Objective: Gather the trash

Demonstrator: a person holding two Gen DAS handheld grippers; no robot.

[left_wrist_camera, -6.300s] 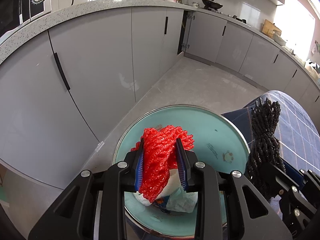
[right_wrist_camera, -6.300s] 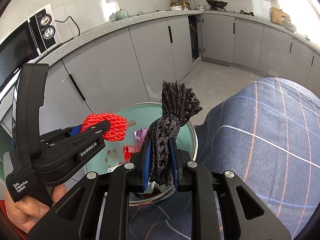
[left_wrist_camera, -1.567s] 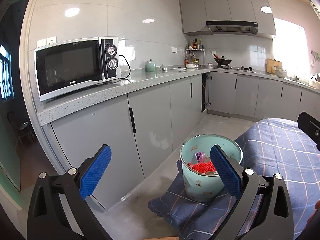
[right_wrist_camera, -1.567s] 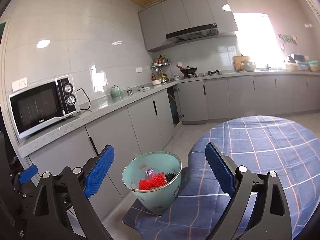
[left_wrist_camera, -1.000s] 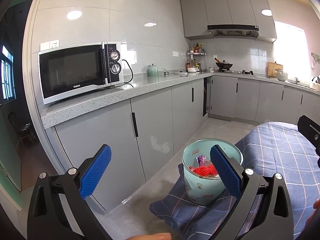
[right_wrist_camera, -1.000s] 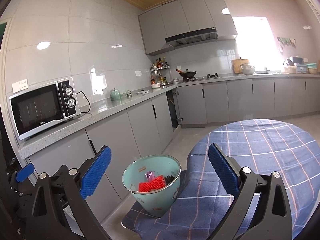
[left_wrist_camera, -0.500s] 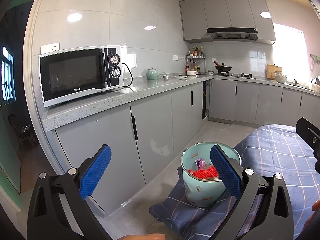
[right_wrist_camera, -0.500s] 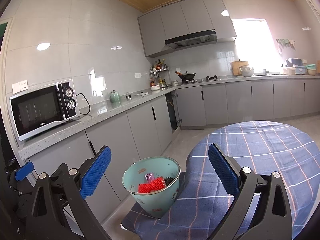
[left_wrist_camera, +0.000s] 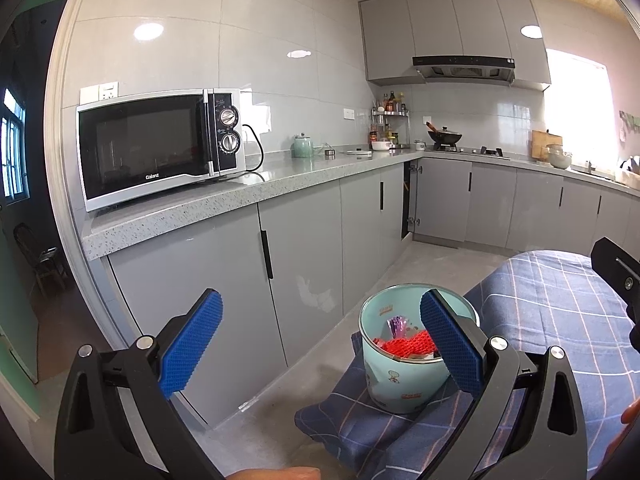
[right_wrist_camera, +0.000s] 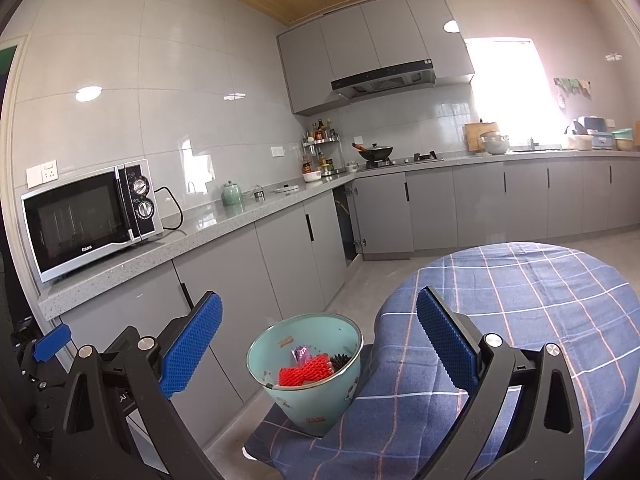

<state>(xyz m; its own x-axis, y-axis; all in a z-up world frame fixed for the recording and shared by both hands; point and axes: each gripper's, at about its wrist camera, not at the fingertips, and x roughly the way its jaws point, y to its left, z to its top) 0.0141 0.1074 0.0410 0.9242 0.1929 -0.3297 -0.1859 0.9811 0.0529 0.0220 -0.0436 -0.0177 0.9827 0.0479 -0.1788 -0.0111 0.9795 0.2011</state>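
Two grippers are in view, each with two black arms tipped by ribbed blue pads. The left gripper (left_wrist_camera: 320, 340) has its fingers spread wide and released, with nothing between them; the right gripper (right_wrist_camera: 318, 342) is likewise spread wide and empty.

One trash bin (right_wrist_camera: 316, 396), a pale turquoise bucket with a metal rim and small cartoon prints, stands on the edge of a round bench (right_wrist_camera: 540, 300) covered with a blue plaid cloth. Inside it lie one red foam net (right_wrist_camera: 306, 372), one black foam net (right_wrist_camera: 340, 360) beside it, and a small purple wrapper (right_wrist_camera: 301, 354) behind them.

The room is a kitchen with glossy grey tiled walls, flat grey cabinet doors with slim black handles, a speckled grey stone counter (left_wrist_camera: 248, 192) and a wood-plank ceiling. One silver microwave (left_wrist_camera: 160, 146) sits on that counter, with one green teapot (left_wrist_camera: 303, 147) farther along and a black wok (right_wrist_camera: 375, 153) on the hob.
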